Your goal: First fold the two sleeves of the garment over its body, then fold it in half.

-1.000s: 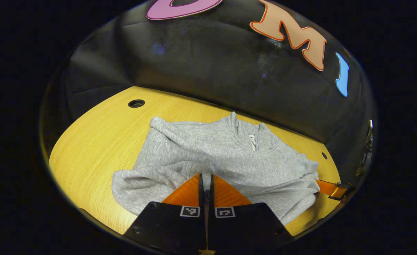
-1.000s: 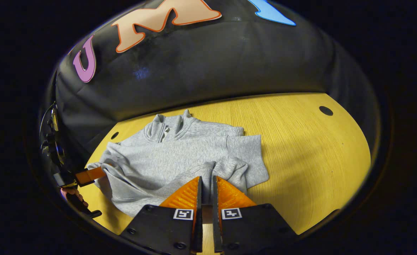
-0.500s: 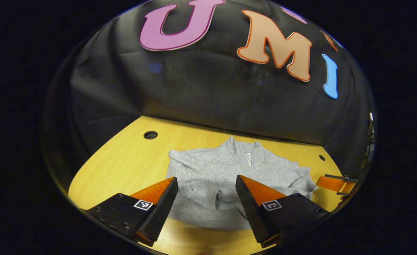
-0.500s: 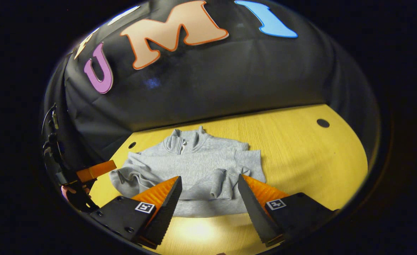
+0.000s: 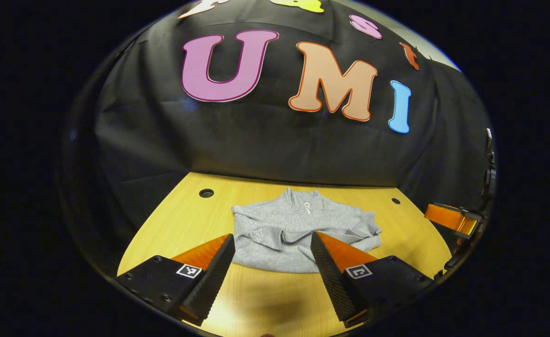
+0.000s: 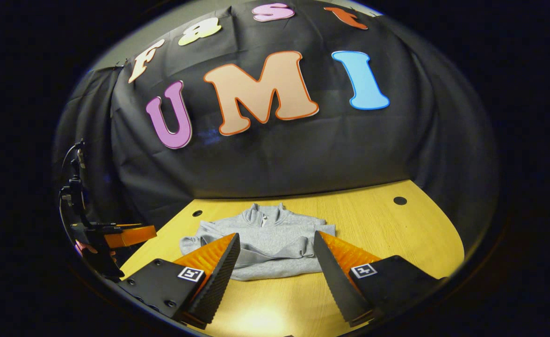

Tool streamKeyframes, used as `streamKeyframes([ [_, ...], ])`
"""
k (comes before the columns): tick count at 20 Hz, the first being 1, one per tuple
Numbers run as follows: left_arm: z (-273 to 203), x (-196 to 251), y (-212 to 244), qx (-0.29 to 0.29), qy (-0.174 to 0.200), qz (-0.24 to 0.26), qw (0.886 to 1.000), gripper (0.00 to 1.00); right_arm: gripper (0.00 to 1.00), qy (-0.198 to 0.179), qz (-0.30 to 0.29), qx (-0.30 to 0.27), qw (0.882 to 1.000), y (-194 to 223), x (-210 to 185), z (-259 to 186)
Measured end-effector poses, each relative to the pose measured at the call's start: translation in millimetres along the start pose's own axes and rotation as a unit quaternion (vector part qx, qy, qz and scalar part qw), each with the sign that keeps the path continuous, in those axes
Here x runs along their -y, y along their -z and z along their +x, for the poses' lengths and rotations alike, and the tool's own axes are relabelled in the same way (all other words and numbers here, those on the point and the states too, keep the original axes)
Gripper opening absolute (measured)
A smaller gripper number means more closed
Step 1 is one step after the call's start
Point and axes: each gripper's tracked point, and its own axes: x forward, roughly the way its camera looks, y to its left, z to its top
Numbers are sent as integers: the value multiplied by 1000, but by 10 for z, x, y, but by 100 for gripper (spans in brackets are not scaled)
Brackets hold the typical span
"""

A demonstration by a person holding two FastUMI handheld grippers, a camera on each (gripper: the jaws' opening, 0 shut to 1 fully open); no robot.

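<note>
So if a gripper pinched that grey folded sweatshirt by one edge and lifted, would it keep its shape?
Probably not. The grey knit sweatshirt already lies in soft rumpled folds, so it would likely droop and unfold. Its layers are only stacked loosely, so a push would probably bunch them instead of sliding it whole across the yellow wooden table. It looks light.

Grey garment [image 5: 298, 234], a sweatshirt w/ a short zip collar, lies on the wooden table as a compact folded bundle. Collar points to the far side, zip in the middle. Both sleeves are folded in over the body; a rumpled ridge runs across the front. In the left gripper view it sits beyond the fingertips, between the two fingers. In the right gripper view the garment [image 6: 268, 245] lies likewise beyond and between the fingers, apart from both.
</note>
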Motion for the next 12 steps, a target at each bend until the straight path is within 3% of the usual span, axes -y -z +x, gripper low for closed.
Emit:
streamKeyframes([
  [6, -632, -33, 207, -26, 5, 33, 999, 95, 98, 34, 35, 31, 998, -49, -85, -673],
  [12, -849, -35, 234, -25, 13, 33, 999, 95, 94, 59, 49, 51, 996, -192, 44, -986],
])
